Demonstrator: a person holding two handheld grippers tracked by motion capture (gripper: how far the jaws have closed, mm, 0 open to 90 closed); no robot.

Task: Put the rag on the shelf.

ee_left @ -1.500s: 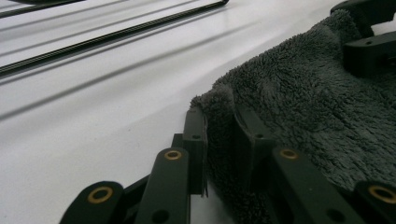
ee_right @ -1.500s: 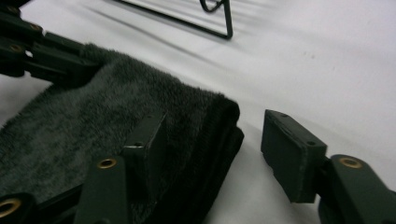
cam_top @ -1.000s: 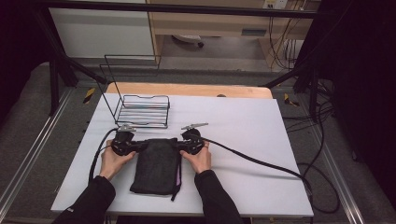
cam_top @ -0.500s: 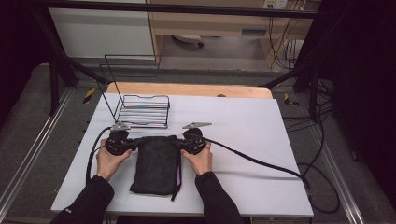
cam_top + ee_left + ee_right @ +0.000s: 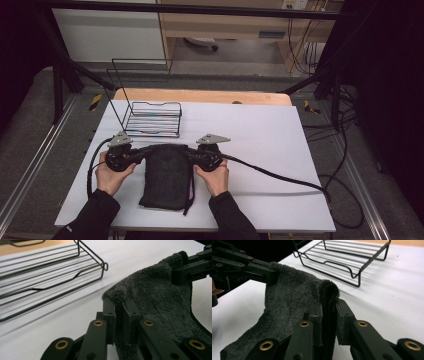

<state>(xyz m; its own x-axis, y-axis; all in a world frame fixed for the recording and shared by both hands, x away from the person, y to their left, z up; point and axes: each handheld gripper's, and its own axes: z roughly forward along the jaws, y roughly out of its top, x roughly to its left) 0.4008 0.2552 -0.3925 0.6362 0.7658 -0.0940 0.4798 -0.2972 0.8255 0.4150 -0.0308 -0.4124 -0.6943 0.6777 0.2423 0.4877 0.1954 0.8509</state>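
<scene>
A dark grey towel (image 5: pixel 167 175) lies folded on the white table (image 5: pixel 270 145), near the front edge and between the person's two hands. Its far edge is lifted off the table, pinched at both corners.

The left gripper (image 5: pixel 145 151) has its jaws pressed together on the towel's far left corner; in the left gripper view (image 5: pixel 119 315) a tuft of the fluffy cloth bulges out just above the two black jaws, and the rest of the towel (image 5: pixel 160 307) sags away to the right towards the other gripper.

The right gripper (image 5: pixel 189 153) is clamped on the far right corner. In the right gripper view (image 5: pixel 329 317) a folded, hemmed edge of the towel (image 5: pixel 287 305) stands upright between the jaws, and the cloth stretches off to the left, where the left gripper's jaws grip it.

A thin cord or strap hangs at the towel's right side near the front; from the high view I cannot tell just what it is.

Behind the towel, just beyond the left gripper, a black wire rack (image 5: pixel 150 117) sits on the table, apart from the cloth. A black cable (image 5: pixel 280 176) trails from the right gripper across the table to the right edge.
</scene>
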